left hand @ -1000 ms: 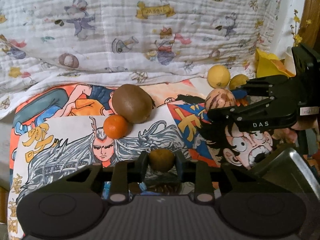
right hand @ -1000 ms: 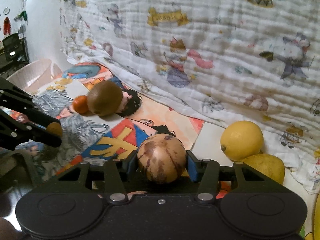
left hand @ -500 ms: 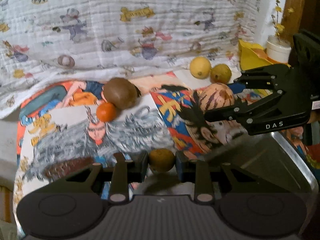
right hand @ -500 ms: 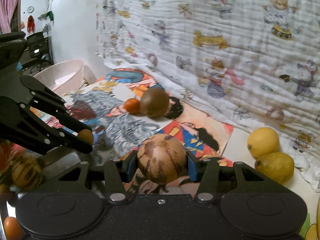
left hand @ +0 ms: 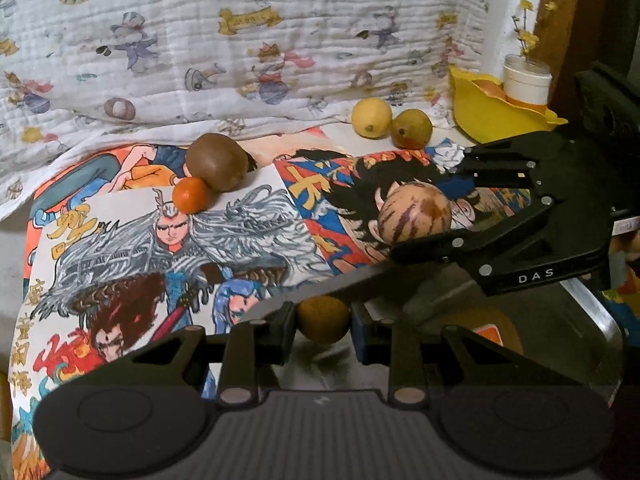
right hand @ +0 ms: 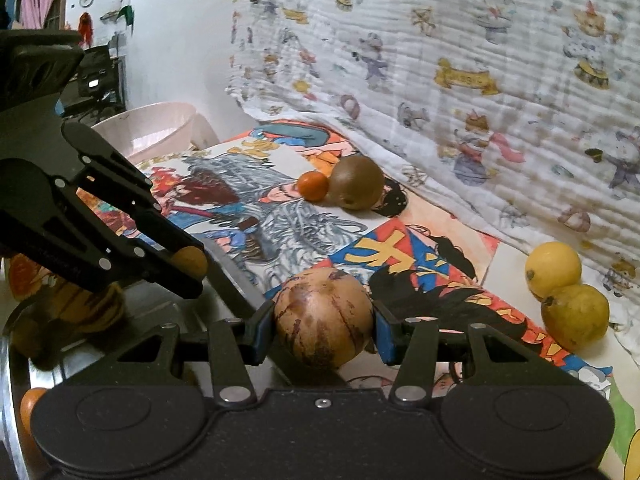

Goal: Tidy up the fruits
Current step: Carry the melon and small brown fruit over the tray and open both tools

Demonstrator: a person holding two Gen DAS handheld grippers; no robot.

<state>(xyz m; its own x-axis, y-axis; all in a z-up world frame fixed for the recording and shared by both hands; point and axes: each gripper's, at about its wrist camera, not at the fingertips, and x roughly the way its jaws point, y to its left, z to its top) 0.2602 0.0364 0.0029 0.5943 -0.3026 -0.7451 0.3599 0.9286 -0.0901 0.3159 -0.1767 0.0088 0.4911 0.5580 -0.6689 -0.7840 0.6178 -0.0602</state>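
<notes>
- The left hand-held gripper (left hand: 323, 322) is clenched on a small yellow-brown fruit (left hand: 323, 319), pinched between its two pads.
- The right hand-held gripper (right hand: 323, 330) grasps a larger striped tan fruit (right hand: 323, 317), its blue-edged pads pressed to either side.
- Both loads hang over the near edge of a metal tray (left hand: 596, 322), which lies below and between the two tools.
- The step in hand looks like the carry: two fruits brought in from the cartoon-printed cloth (left hand: 120, 248) toward the tray.
- The next move likely calls for lowering each fruit inside the rim before letting go, one at a time, since round fruit may roll.
- Still out on the cloth: a brown kiwi-like fruit (left hand: 217, 161) touching a small orange (left hand: 192, 206), and well apart, a yellow lemon (left hand: 371, 117) beside a greenish pear-like fruit (left hand: 411, 129).
- The tray's inside is mostly hidden by the gripper bodies; an orange patch (left hand: 490, 330) there is hard to identify.
- In the right view, blurred fruit shapes (right hand: 86, 306) sit in shadow under the left tool.
</notes>
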